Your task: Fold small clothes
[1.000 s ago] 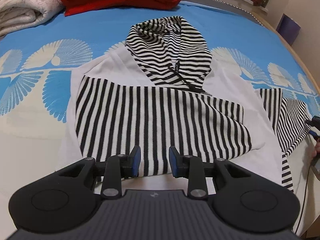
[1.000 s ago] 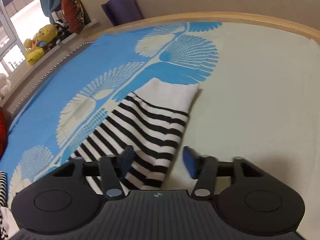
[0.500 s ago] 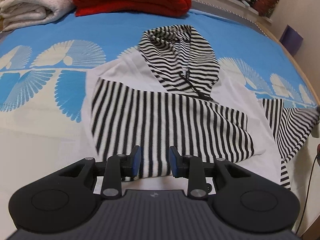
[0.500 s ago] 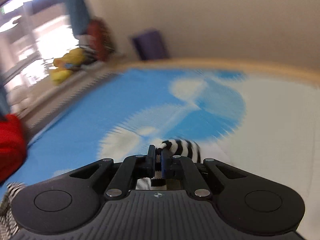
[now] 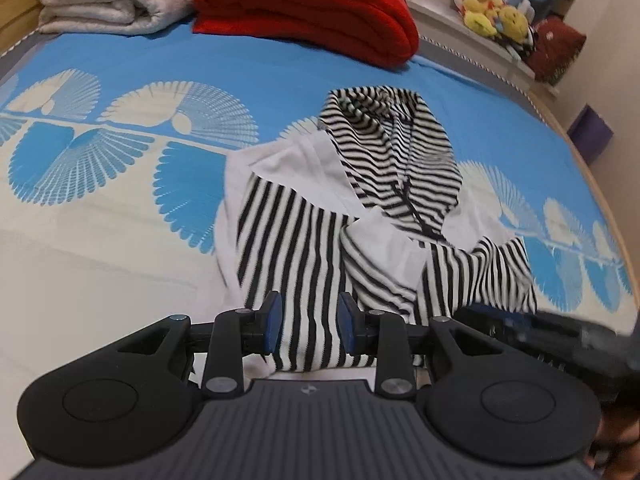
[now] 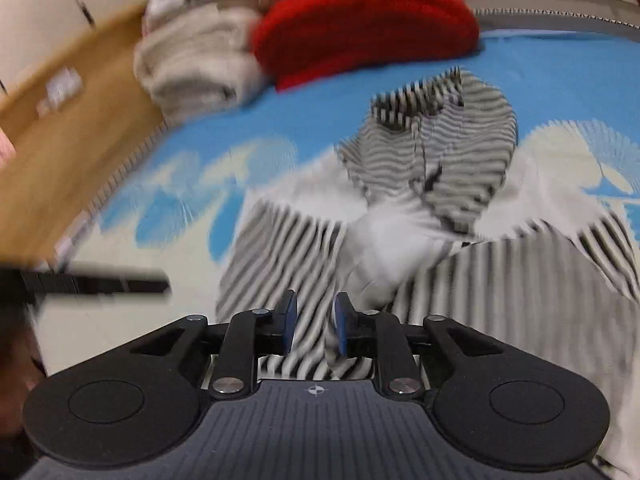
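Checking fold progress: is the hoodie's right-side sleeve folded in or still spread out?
Folded in. The striped sleeve lies across the hoodie chest, its white cuff near the middle below the hood.

We see a black-and-white striped hooded top [image 5: 304, 248] on blue fan-patterned bedding [image 5: 120, 148]; far off, a red folded blanket [image 5: 304, 8].

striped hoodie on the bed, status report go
Left gripper open over the black-and-white striped hoodie's hem. Right gripper jaws just opened, releasing the sleeve, now folded across the chest. Nothing blocking; red blanket well behind.
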`<state>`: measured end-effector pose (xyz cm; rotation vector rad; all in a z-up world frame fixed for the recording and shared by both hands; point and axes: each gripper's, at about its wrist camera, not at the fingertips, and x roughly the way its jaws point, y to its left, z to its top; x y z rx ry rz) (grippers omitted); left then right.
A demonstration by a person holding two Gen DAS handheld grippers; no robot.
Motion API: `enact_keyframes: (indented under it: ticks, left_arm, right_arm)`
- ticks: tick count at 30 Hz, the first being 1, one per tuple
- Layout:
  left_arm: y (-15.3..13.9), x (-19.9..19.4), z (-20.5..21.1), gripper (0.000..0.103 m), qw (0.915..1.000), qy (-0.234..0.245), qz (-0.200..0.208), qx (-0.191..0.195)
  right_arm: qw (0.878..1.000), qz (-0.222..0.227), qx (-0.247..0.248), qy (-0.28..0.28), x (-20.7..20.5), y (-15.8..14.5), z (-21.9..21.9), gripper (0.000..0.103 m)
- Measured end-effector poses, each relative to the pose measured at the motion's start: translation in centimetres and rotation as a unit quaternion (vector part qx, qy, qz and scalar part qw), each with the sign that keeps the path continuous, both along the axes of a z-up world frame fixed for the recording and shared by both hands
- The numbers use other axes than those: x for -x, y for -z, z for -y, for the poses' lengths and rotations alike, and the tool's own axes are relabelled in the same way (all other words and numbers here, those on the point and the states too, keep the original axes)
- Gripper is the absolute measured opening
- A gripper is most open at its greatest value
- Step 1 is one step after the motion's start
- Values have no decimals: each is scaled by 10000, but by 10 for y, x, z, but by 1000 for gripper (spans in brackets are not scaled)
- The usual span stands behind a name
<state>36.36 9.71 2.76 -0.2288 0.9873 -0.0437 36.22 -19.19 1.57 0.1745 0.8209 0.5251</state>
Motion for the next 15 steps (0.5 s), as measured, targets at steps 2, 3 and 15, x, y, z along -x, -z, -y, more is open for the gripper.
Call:
enact_keyframes:
  ticks: [2,3,15]
  left_arm:
    - [-3,1,-6,34,9999,-72,14,69]
    - [-4,1,-9,34,9999,-94,18,95]
    - [8,-4,8,34,9999,-106,-115,-53]
  right_arm:
    - [9996,31,153,220,7,-16,-1,26]
    - [9990,105,242,365,10,-24,0,29]
    - [9723,222,39,2328,21,-11,51,50]
